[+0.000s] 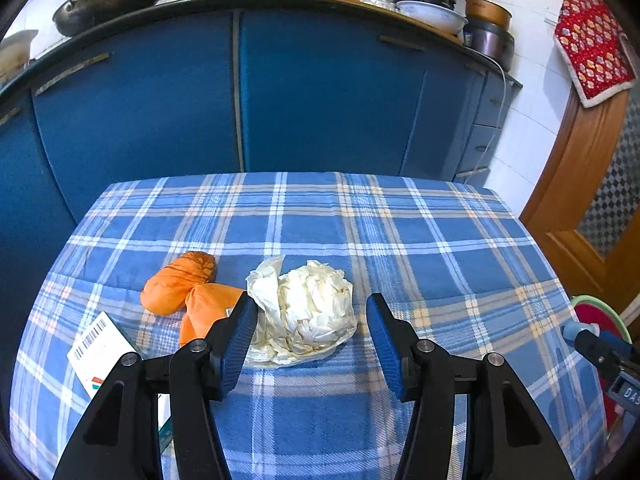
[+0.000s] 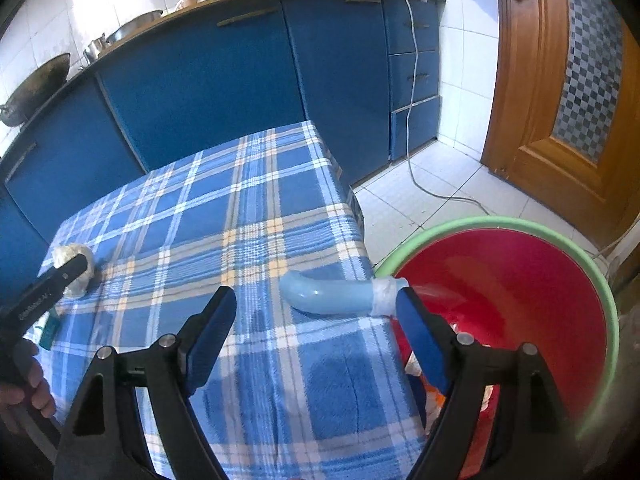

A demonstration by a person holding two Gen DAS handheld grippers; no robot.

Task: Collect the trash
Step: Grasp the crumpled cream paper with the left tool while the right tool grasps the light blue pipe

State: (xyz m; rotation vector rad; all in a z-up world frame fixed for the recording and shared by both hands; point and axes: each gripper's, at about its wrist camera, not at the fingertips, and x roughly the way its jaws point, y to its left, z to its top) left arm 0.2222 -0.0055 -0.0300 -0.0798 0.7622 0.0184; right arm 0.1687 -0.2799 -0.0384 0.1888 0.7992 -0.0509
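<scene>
A crumpled white wad [image 1: 308, 312] lies on the plaid tablecloth [image 1: 400, 240]. My left gripper [image 1: 312, 320] is open around it, the left pad close against it and a gap at the right pad. An orange wrapper [image 1: 184, 288] and a white barcode card [image 1: 100, 344] lie to its left. In the right wrist view a light-blue curved tube [image 2: 328, 296] lies at the table's edge, its white-taped end [image 2: 384, 294] by the right fingertip. My right gripper [image 2: 316, 298] is open around it, not pressing. A red bin with a green rim [image 2: 480, 224] stands just beyond the edge.
Blue cabinets [image 1: 320, 92] stand behind the table, with a wok [image 1: 108, 0] and pots on the counter. A wooden door [image 2: 560, 100] is at right, and a white cable [image 2: 416, 160] runs across the tiled floor. A hand [image 2: 28, 384] holds the left gripper.
</scene>
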